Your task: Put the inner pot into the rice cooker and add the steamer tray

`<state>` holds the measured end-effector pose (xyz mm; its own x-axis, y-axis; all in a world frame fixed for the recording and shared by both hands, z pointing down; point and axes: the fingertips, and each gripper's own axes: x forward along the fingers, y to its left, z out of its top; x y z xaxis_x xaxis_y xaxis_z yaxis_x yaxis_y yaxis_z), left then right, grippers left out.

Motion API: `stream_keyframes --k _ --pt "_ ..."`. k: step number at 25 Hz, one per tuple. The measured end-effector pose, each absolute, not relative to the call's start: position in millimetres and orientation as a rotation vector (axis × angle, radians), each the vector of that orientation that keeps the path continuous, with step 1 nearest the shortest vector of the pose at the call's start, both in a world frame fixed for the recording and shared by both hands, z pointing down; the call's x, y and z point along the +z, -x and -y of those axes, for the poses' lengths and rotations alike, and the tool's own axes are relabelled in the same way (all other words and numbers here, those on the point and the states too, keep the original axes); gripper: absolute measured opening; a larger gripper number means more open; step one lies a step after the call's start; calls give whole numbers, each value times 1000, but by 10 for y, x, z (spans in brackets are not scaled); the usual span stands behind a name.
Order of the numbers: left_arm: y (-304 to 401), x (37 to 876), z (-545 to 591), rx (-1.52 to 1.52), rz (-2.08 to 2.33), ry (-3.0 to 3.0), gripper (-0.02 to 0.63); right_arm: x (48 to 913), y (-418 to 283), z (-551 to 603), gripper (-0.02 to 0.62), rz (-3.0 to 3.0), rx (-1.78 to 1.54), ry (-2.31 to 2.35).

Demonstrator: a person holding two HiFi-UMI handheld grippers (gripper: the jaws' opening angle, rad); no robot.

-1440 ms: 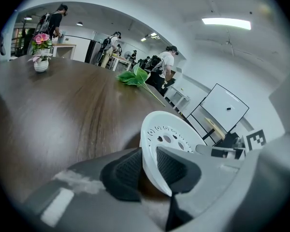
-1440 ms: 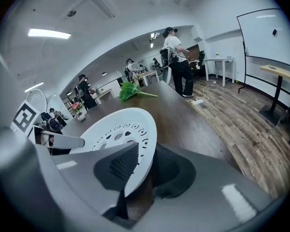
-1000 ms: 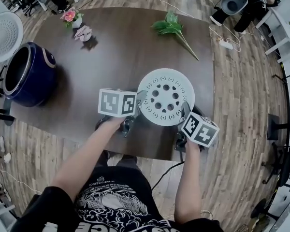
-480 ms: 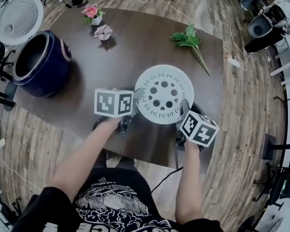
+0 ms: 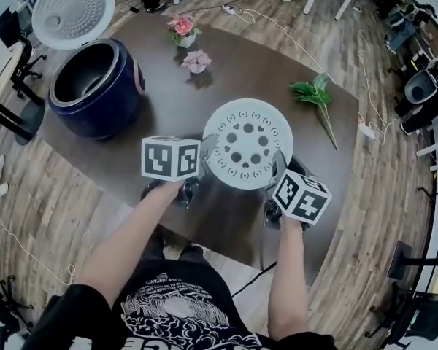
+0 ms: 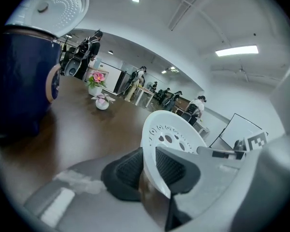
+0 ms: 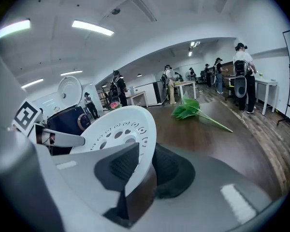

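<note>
A white round steamer tray with many holes hangs above the dark table, held by its rim from both sides. My left gripper is shut on its left edge, and the black pads pinch the rim of the steamer tray. My right gripper is shut on the right edge of the steamer tray. The dark blue rice cooker stands at the table's far left with its white lid open. A pot's metal rim shows inside it.
Two small flower pots, pink and pale, stand behind the tray. A green leafy sprig lies at the right. The brown table ends near my body. Chairs, cables and people fill the room around.
Both grippers have carried the tray up and toward the cooker, which now sits closer and more central in the head view. The grip on the tray is unchanged.
</note>
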<state>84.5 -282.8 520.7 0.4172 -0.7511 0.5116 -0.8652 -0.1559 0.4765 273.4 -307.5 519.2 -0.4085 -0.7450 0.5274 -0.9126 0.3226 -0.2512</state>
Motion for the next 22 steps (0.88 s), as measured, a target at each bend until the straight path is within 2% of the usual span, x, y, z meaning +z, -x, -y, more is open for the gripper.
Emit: stream_keyframes --k 22 --pt "933 4329 2675 -10 1663 -1863 87 4274 -830 3386 89 2536 543 -1188"
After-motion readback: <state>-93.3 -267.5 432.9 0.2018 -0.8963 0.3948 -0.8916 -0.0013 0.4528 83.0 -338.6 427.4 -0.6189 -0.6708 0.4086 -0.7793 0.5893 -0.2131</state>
